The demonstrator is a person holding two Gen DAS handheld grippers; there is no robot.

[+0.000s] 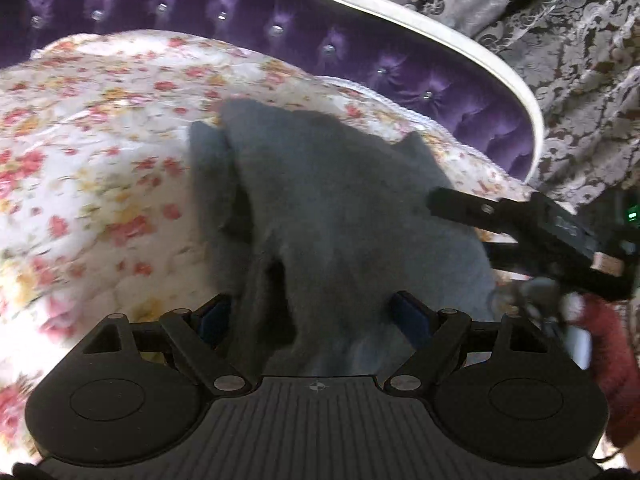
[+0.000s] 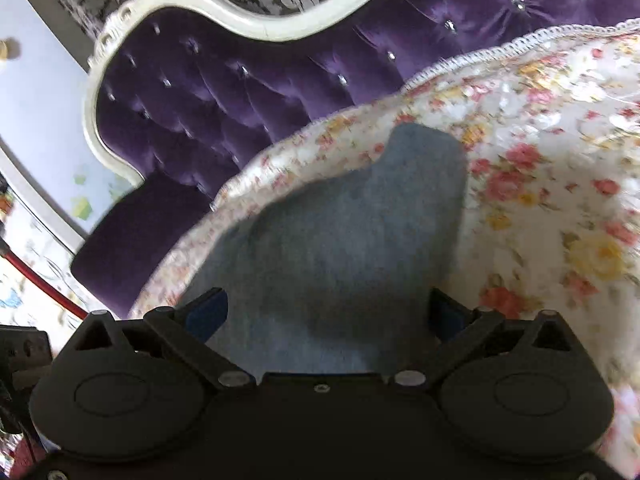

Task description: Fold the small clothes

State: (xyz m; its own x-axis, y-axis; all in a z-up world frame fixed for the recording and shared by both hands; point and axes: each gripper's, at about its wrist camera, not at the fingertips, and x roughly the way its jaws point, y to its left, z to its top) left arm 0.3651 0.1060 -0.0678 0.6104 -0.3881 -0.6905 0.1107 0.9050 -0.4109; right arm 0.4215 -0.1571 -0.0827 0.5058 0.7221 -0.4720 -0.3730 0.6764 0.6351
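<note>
A small grey garment (image 1: pixel 340 208) lies on the floral bedspread (image 1: pixel 100 152), bunched and partly lifted toward both cameras. In the left wrist view my left gripper (image 1: pixel 316 320) stands wide open, blue pads either side of the cloth, which drapes between the fingers. My right gripper shows there as a black tool (image 1: pixel 520 224) at the garment's right edge. In the right wrist view the grey garment (image 2: pixel 340 240) fills the space between the open fingers of my right gripper (image 2: pixel 328 312). Whether either gripper pinches cloth is hidden by the fabric.
A purple tufted headboard (image 1: pixel 280 32) with a cream frame (image 1: pixel 440 28) curves behind the bed; it also shows in the right wrist view (image 2: pixel 240 92). Patterned grey curtains (image 1: pixel 560 60) hang beyond. A red-sleeved arm (image 1: pixel 612 360) is at the right.
</note>
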